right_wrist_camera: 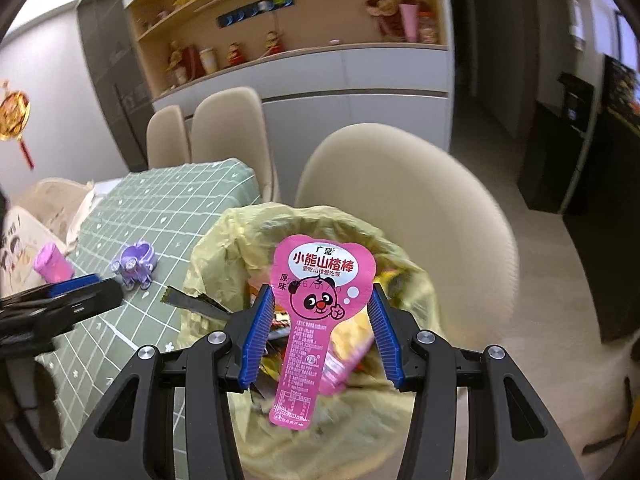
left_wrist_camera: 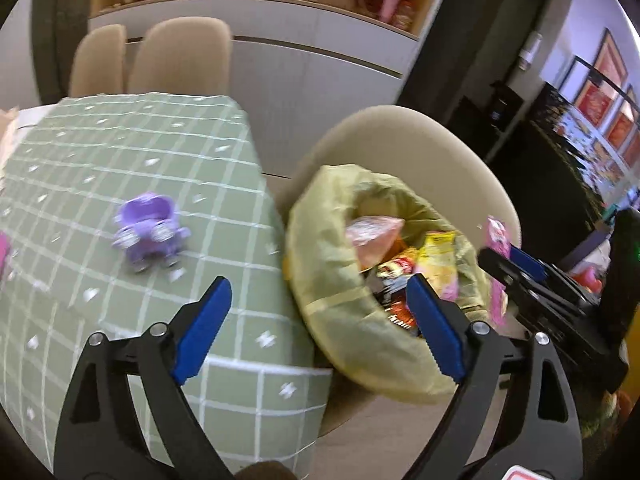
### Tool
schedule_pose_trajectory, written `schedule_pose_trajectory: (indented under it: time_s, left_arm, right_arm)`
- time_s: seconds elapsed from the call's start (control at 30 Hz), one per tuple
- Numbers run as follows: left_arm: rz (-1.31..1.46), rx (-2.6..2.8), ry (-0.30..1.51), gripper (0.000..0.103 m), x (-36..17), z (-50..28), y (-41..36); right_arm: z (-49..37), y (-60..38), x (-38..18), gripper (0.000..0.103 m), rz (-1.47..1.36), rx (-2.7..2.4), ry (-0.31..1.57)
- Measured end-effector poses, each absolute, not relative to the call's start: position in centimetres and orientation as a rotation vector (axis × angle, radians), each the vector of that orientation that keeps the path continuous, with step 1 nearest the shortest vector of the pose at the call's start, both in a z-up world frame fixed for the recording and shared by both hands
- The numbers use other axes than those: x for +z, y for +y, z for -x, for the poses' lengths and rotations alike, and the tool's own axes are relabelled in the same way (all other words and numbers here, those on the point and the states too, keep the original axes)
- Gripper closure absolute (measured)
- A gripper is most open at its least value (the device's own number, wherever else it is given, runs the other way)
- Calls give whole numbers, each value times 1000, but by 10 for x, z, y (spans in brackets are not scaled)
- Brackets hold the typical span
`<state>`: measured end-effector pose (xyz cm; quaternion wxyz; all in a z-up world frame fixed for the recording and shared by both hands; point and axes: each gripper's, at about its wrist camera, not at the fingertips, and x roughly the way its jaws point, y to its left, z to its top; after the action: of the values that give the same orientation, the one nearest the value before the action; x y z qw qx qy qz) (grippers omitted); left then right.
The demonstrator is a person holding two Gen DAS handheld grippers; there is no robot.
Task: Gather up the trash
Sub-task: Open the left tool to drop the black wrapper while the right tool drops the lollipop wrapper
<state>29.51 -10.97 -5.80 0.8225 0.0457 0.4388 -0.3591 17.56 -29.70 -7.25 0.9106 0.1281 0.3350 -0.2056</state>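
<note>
**Pink wrapper held over the trash bag**

The right gripper (right_wrist_camera: pixel 320 320) has its ribbed blue pads (right_wrist_camera: pixel 258 332) closed on a pink wrapper (right_wrist_camera: pixel 316 300): flat, glossy foil shaped like a lollipop, with a heart-shaped head printed with a cartoon bear and a narrow stem hanging down. The wrapper stands upright between the pads, directly above the mouth of the trash bag (right_wrist_camera: pixel 224 240).

The left gripper (left_wrist_camera: pixel 316 320) has its jaws spread wide with nothing between them. One flat blue pad (left_wrist_camera: pixel 204 320) is over the table edge just left of the bag, the other over the bag's near rim.

The trash bag (left_wrist_camera: pixel 340 320) is thin, crinkled yellow-green plastic, its rim rolled down into a soft ring. Inside it lie shiny snack packets in yellow, red, black and pale pink. The bag sits on the seat of a smooth beige shell chair (right_wrist_camera: pixel 420 184), whose rounded back rises behind it.

Left of the bag is a table under a green cloth (left_wrist_camera: pixel 120 152) with a white grid and small flower marks. On the cloth, well apart from the bag, stands a small lilac plastic toy (left_wrist_camera: pixel 148 232).
</note>
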Motion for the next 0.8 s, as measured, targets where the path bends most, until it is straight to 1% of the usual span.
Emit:
schedule_pose_trajectory:
  time_s: [0.17,0.4,0.53,0.63,0.67,0.7,0.8]
  left_arm:
    - [-110,-706,902,18,-51,-287,-83]
    - [-78,-685,949,18,-59,-285,-59]
    - [-75,-659,940,18,-62,-275,-41]
    - [-80,-631,921,18,-62,-270,-28]
    - [-81,-621,911,18,-62,-268,-24]
    - [-82,-615,904,18,-61,-266,-22]
    - [-78,-605,855,18,-54,-260,-11]
  right_arm:
    - [-201,-299,-92,57,-249,-411,736]
    - [-218,-297,-115,57,-246,-391,786]
    - [-236,-298,-140,57,-268,-357,901]
    - [-240,-289,-149,54,-229,-349,918]
    - [-238,-287,-148,48,-223,-358,908]
    - [-235,-285,-147,46,-223,-372,896]
    - [-222,-280,-137,46,-240,-399,840]
